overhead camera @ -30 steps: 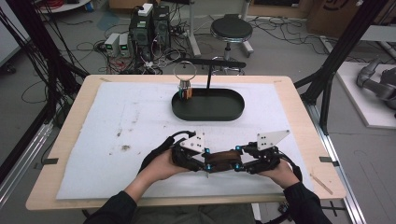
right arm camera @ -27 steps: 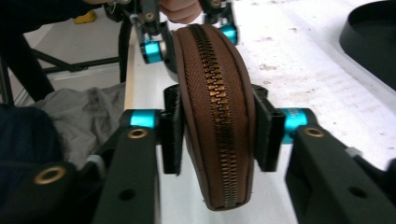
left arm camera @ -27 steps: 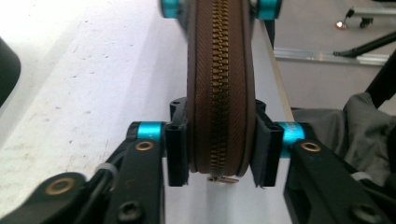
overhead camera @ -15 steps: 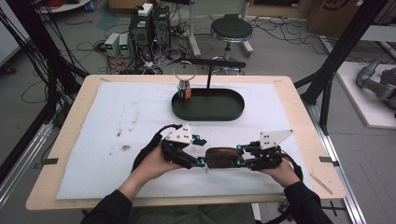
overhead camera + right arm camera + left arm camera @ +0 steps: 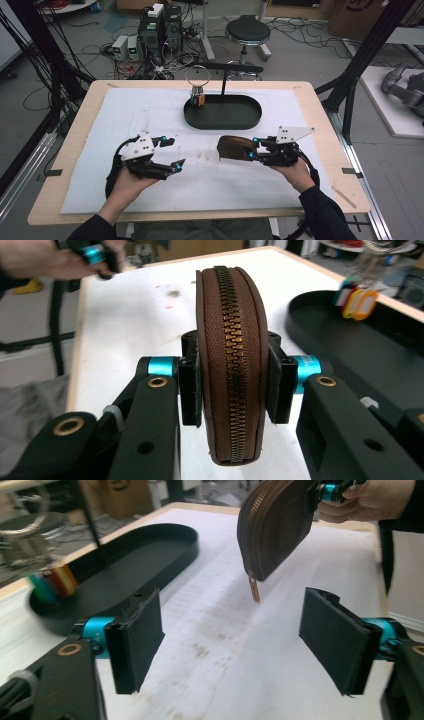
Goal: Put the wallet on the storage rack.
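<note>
Likely soft and light, the pouch sits pinched across its flat sides between the right gripper's jaws, while the left gripper's jaws, just opened, stand spread and empty.

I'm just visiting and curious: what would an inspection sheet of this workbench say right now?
Surface: white mat on a wooden table, faintly stained.
Job's things: brown zip pouch, zip shut, held above the mat.
Clutter: black oval tray with a key ring and coloured tags.
Grippers: right hand-held gripper clamps the pouch; left hand-held gripper has just opened, nothing between its jaws.
Cables: black cable trails from the left hand-held gripper.
Surroundings: stool, computers, floor wiring.
</note>
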Demonstrator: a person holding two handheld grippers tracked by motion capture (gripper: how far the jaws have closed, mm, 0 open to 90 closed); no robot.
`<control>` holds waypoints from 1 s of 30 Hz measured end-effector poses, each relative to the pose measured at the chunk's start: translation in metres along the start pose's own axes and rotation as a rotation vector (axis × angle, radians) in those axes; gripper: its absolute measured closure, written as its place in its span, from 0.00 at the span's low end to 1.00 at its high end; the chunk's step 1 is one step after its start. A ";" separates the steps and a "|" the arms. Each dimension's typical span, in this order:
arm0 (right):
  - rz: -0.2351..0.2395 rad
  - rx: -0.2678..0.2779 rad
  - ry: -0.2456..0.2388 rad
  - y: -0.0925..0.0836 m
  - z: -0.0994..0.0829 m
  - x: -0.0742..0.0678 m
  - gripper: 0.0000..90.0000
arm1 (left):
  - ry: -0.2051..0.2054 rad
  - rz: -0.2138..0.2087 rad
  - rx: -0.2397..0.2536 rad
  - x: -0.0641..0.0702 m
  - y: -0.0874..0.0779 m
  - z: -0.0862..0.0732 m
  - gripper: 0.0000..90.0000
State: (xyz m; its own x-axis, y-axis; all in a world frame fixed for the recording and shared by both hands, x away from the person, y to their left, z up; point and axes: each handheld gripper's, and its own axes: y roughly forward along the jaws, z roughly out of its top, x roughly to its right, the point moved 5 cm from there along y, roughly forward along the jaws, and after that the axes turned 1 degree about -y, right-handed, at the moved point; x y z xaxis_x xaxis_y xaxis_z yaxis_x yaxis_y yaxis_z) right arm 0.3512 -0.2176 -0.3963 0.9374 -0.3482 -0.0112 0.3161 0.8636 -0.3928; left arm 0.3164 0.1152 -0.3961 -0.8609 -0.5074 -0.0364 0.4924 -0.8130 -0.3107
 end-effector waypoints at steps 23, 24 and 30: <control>-0.208 0.028 0.079 0.066 0.046 0.055 0.75 | -0.045 0.097 0.040 -0.011 -0.024 -0.023 0.26; -0.216 0.035 0.082 0.073 0.048 0.060 0.75 | -0.047 0.093 0.040 -0.010 -0.023 -0.023 0.26; -0.244 0.044 0.096 0.088 0.044 0.072 0.75 | -0.046 0.091 0.036 -0.011 -0.023 -0.025 0.26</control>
State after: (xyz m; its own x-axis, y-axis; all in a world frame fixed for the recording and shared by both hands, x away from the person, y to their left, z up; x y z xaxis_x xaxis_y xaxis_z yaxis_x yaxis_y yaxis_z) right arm 0.4527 -0.1502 -0.3909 0.8153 -0.5790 -0.0091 0.5389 0.7643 -0.3542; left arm 0.3113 0.1469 -0.4120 -0.8062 -0.5913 -0.0187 0.5729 -0.7725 -0.2738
